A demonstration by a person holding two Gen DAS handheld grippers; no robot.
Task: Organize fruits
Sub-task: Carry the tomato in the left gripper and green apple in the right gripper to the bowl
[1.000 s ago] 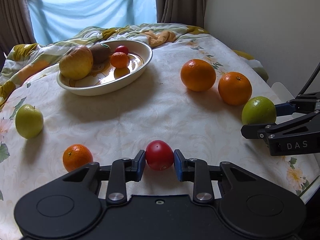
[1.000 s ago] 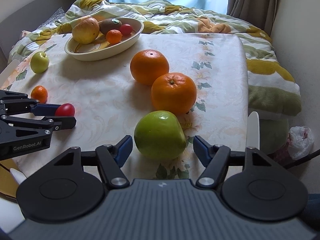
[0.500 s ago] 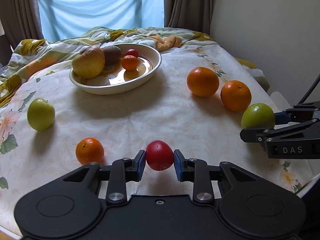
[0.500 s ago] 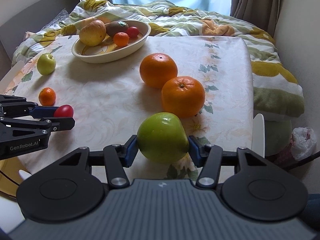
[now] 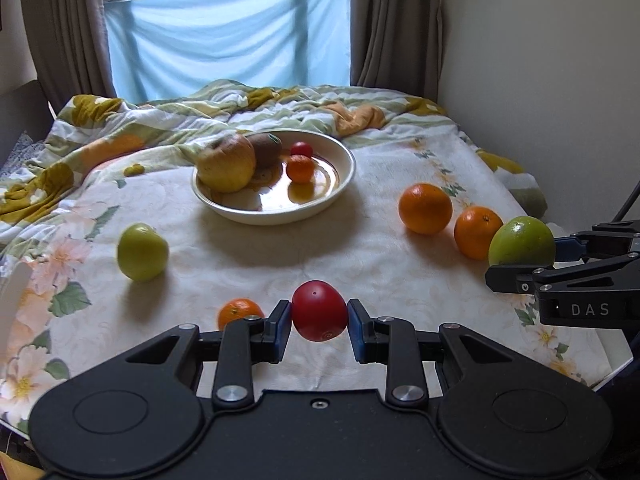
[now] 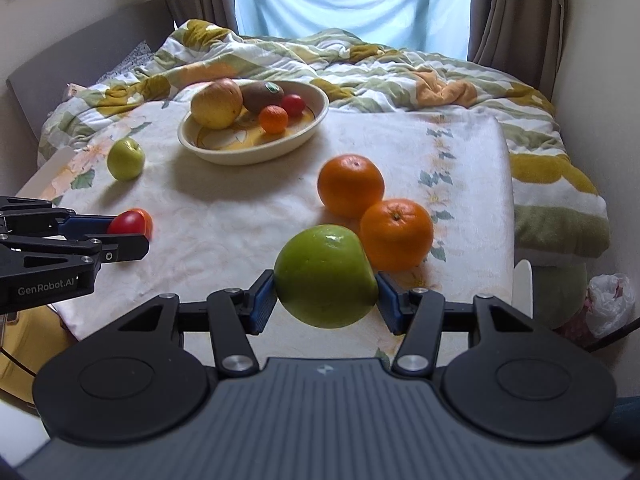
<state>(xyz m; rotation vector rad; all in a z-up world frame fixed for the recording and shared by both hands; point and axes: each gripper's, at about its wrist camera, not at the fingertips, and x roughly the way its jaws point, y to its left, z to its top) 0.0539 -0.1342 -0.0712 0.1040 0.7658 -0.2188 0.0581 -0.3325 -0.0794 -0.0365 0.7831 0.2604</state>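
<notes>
On the cloth-covered surface point(image 5: 360, 248), a cream bowl point(image 5: 344, 176) is set towards the far side, and a yellowish apple point(image 5: 226, 168), a kiwi point(image 5: 266, 150), a small red tomato point(image 5: 301, 148) and a small mandarin point(image 5: 300, 168) are held in it. A red tomato point(image 5: 319, 311) is clamped between the blue pads of the left tongs point(image 5: 319, 322), which are closed tight on it, and it is raised clear of the cloth. A large green apple point(image 6: 326, 276) is gripped between the pads of the right tongs point(image 6: 326, 300), whose jaws stand partly apart around its width; it too is lifted off the cloth. Two oranges point(image 6: 350, 186) point(image 6: 396, 234) are left side by side just beyond the green apple. A small green apple point(image 5: 142, 252) is seen at the left of the surface, and a small mandarin point(image 5: 240, 312) lies just beside the left tongs. A rumpled quilt point(image 6: 400, 68) is spread behind the bowl.
</notes>
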